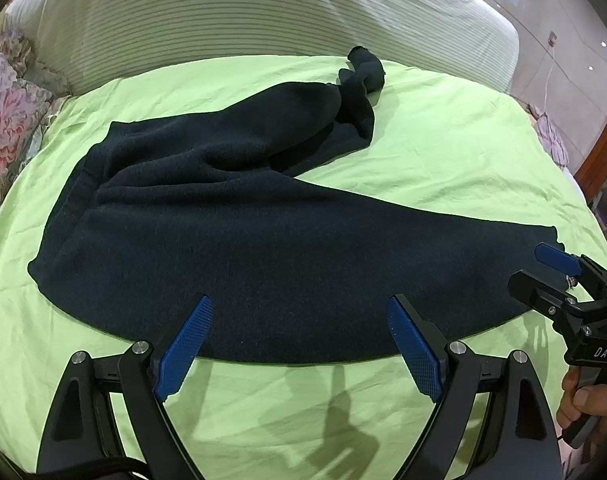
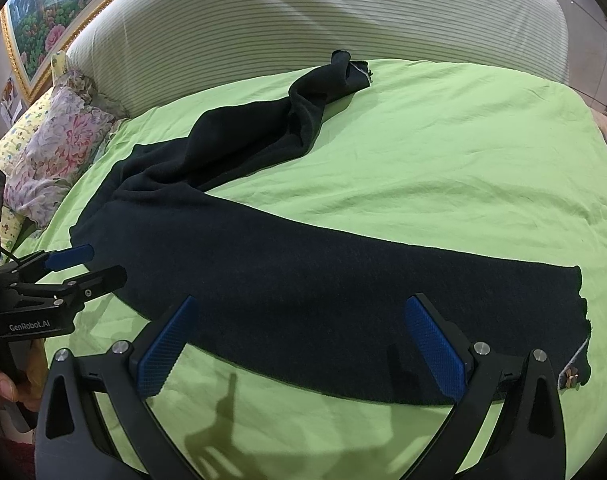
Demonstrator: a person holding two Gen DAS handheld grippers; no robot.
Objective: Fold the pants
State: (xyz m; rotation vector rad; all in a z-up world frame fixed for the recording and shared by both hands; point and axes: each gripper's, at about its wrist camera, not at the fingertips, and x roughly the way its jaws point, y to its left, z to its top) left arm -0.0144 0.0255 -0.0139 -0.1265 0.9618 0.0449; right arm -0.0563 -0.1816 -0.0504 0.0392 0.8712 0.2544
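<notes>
Dark navy pants (image 1: 263,248) lie on a lime green bed sheet (image 1: 443,152). One leg runs flat along the near side. The other leg (image 1: 303,120) is rumpled and trails to a twisted cuff (image 1: 365,66) by the striped bedding. My left gripper (image 1: 299,300) is open over the flat leg's near edge, with nothing between its blue pads (image 1: 183,348). My right gripper (image 2: 301,300) is open over the same leg (image 2: 343,300), closer to its hem (image 2: 577,304). Each gripper shows in the other's view: the right gripper (image 1: 525,266) at the hem end, the left gripper (image 2: 105,263) at the waist end.
A white and green striped duvet (image 1: 263,8) is rolled along the back of the bed. Floral pillows (image 2: 59,152) lie at the left, under a gold-framed picture (image 2: 35,20). Wooden furniture (image 1: 603,168) stands off the bed's right side. A hand (image 1: 583,400) holds the right gripper's handle.
</notes>
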